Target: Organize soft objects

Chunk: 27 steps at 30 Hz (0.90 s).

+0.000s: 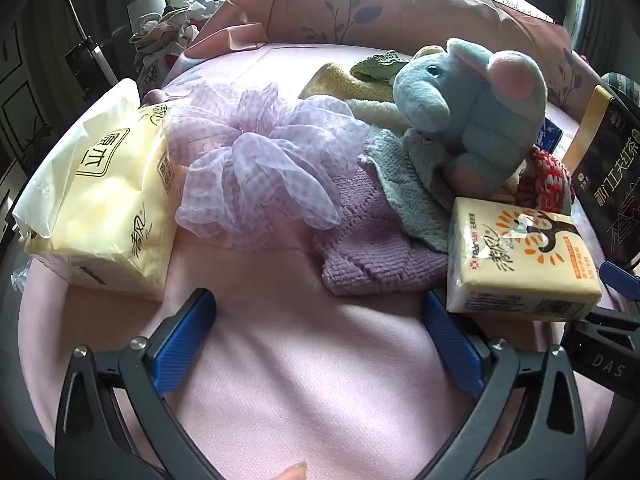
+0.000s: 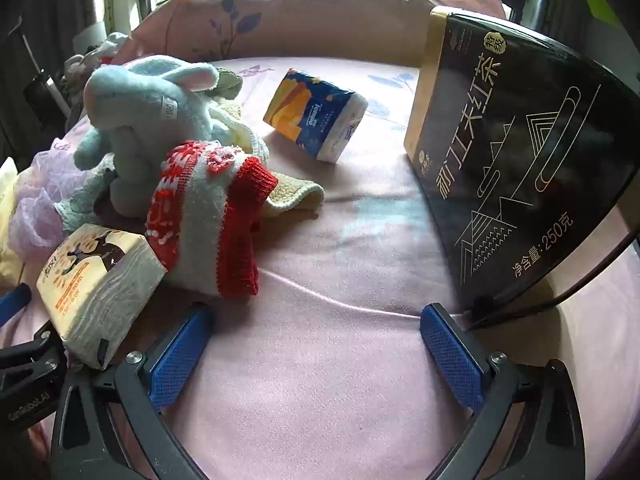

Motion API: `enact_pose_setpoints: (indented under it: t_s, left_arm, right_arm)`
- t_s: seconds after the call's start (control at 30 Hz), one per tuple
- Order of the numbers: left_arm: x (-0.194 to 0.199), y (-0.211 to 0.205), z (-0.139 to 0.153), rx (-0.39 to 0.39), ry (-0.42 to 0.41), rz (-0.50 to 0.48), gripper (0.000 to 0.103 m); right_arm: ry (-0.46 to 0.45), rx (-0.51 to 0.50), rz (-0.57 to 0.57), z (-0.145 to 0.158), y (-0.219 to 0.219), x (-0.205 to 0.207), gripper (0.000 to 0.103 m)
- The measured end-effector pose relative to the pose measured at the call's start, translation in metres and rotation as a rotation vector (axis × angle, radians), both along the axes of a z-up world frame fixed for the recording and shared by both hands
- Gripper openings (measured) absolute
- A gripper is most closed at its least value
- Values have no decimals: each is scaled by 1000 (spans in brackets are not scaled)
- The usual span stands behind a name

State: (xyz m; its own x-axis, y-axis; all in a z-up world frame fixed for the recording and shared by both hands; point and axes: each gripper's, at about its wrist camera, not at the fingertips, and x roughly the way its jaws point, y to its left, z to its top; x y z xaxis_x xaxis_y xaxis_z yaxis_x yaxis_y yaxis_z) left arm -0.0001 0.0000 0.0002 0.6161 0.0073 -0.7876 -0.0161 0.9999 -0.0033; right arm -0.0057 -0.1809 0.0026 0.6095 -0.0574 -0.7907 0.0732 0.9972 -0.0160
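On the pink bed sheet (image 1: 304,360) lies a pile of soft things: a blue plush elephant (image 1: 468,96), a lilac mesh bath puff (image 1: 256,156), a purple knit cloth (image 1: 372,248), a grey-green cloth (image 1: 408,184), a yellow towel (image 1: 340,82) and a red-and-white knit piece (image 2: 208,208). The elephant also shows in the right wrist view (image 2: 148,116). My left gripper (image 1: 320,320) is open and empty just short of the purple cloth. My right gripper (image 2: 316,336) is open and empty over bare sheet, right of the knit piece.
A large yellow tissue pack (image 1: 100,200) lies at the left. A small yellow tissue pack (image 1: 520,260) sits by the left gripper's right finger, also in the right view (image 2: 96,288). A blue tissue pack (image 2: 316,116) and a tall black tea box (image 2: 516,160) stand right. Pink pillow (image 1: 340,8) behind.
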Motion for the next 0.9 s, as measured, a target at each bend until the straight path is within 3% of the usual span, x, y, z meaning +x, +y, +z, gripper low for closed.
enact_pose_setpoints:
  t_s: [0.9]
  left_arm:
    - [-9, 9, 0, -1, 14, 25, 102]
  right_arm:
    - [-1, -1, 0, 0, 0, 0, 103]
